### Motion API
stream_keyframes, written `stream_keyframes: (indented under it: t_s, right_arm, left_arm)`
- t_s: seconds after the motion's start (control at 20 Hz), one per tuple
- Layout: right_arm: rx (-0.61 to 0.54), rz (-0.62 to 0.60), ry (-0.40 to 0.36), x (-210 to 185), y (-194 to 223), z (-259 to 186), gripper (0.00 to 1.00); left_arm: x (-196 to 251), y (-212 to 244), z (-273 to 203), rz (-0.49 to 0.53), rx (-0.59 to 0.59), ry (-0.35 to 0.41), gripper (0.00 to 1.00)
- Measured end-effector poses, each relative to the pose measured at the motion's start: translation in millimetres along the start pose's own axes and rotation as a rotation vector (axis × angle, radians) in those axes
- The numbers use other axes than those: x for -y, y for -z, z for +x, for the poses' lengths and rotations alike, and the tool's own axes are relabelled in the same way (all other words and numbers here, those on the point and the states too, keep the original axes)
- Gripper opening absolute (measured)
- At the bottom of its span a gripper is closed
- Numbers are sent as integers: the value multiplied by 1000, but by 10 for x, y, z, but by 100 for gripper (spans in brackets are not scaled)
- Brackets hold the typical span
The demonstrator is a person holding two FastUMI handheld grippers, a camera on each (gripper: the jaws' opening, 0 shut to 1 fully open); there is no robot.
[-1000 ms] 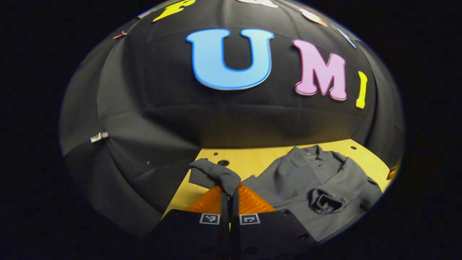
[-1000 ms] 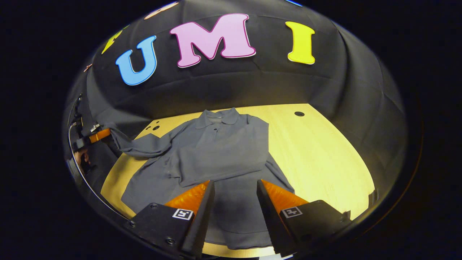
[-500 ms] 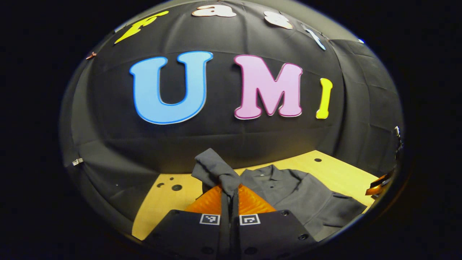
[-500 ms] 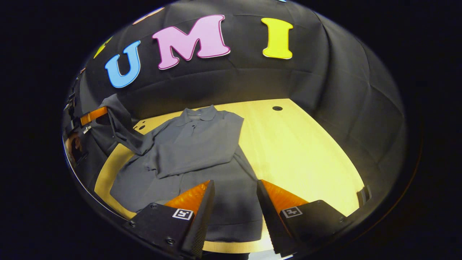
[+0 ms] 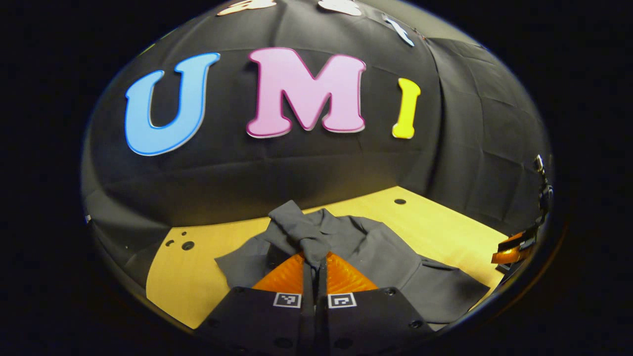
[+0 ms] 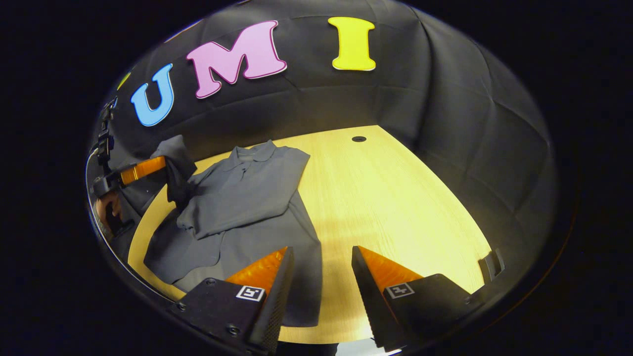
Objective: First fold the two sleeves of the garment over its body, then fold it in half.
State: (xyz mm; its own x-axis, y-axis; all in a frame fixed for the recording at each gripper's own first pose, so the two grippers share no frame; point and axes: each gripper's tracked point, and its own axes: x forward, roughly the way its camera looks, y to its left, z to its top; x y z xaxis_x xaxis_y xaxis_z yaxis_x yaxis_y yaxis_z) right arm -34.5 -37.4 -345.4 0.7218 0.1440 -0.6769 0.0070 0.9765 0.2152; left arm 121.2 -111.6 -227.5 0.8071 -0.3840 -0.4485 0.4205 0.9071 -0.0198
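A grey collared long-sleeved shirt (image 6: 247, 198) lies face up on the wooden table (image 6: 395, 198), with one sleeve folded across its chest. My left gripper (image 5: 315, 261) is shut on the cuff of the other sleeve (image 5: 296, 230) and holds it lifted above the shirt's body (image 5: 390, 257). In the right gripper view that same gripper (image 6: 141, 169) shows at the left with the sleeve (image 6: 175, 165) hanging from it. My right gripper (image 6: 321, 257) stands open above the shirt's lower right hem, with nothing between its fingers.
Black cloth walls close in the table at the back and sides. Small holes (image 5: 187, 244) mark the table's far left corner, and another hole (image 6: 359, 139) lies at the far right. Bare wood spreads to the right of the shirt. A hand (image 6: 106, 212) holds the left gripper.
My left gripper has carried the lifted sleeve from beyond the table's left edge in over the shirt. My right gripper has drifted right, still open, off the shirt's middle.
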Motion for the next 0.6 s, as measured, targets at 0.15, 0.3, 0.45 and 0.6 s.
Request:
stream_keyframes:
  t_s: [0.15, 0.3, 0.45, 0.6]
  right_arm:
    - [-16, 6, -2, 128, 36, 14, 74]
    - [-34, 18, -3, 219, 91, 38, 74]
    - [-57, 34, 4, 288, 168, 40, 74]
    - [-69, 44, 17, 332, 222, 3, 74]
  left_arm:
    - [330, 241, 211, 21, -54, 36, 6]
    - [589, 455, 376, 42, -102, 62, 6]
    - [801, 664, 522, 62, -142, 88, 6]
    - [943, 821, 637, 62, -177, 108, 6]
